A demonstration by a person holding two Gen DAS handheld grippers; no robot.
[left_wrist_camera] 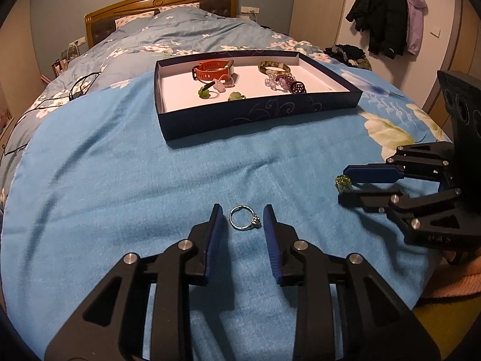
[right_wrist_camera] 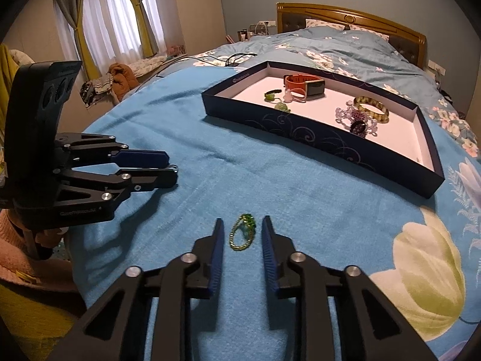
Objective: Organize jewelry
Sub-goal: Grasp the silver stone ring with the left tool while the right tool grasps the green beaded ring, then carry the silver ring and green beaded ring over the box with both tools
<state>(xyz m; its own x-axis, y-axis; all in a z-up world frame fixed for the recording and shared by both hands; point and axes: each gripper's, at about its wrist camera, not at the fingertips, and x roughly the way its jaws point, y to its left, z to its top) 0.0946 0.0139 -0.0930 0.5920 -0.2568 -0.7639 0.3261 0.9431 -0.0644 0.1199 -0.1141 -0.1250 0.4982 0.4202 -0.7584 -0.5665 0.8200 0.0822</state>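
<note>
1. While the left gripper (left_wrist_camera: pixel 242 210) points down at the blue blanket (left_wrist_camera: pixel 120 180), its two blue-padded fingers stand a little apart with a silver ring (left_wrist_camera: pixel 255 222) between them.
2. That ring sits just inside the fingertips, its small stone turned toward the right-hand finger. A thin strip of blanket shows on each side, so the pads are not pressing on it.
3. The right gripper (right_wrist_camera: pixel 243 219) is set the same way, its fingers narrowly parted around a green beaded ring (right_wrist_camera: pixel 246 228).
4. The green ring lies between the pads, just behind the tips, with a narrow gap to each finger, so it is not clamped.
5. Beyond both pairs of fingertips, well apart from them, a shallow dark blue box (left_wrist_camera: pixel 255 114) with a white floor rests on the blanket.
6. Inside it lie an orange watch (left_wrist_camera: pixel 210 67), a mottled bangle (left_wrist_camera: pixel 274 66), purple and clear beaded pieces (left_wrist_camera: pixel 284 79) and small green pieces (left_wrist_camera: pixel 236 96).
7. Seen from the left wrist camera, the right gripper sits off to the right of the left fingers, with the green beads at its fingertips.
</note>
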